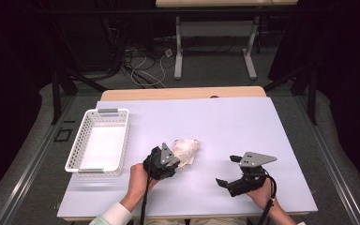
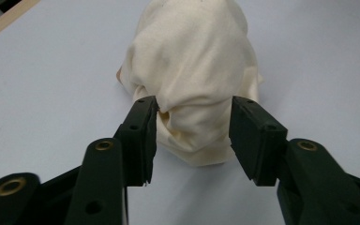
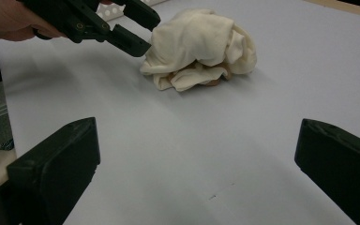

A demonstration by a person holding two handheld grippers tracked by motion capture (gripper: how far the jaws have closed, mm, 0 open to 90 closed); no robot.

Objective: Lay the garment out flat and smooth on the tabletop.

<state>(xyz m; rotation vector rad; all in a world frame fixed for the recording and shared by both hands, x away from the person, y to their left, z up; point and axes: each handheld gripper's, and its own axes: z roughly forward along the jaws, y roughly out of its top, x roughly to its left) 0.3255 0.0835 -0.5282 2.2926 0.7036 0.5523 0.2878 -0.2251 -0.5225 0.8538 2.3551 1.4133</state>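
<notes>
From the high view, the crumpled cream cloth (image 1: pixel 186 151) lies mid-table at about two o'clock from the left gripper (image 1: pixel 168 161), the nearer one; the right gripper (image 1: pixel 226 169) rests well apart. In the left gripper view the jaws straddle the cloth's near end — spread, not yet clamped. In the right gripper view its own jaws gape, the cloth at twelve o'clock.

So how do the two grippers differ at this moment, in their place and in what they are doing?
The left gripper sits at the cream cloth, its jaws open around the cloth's near end; the right gripper is over bare table, apart from the cloth, with nothing between its jaws. The right one's jaws stand wider. Both are black and open.
</notes>
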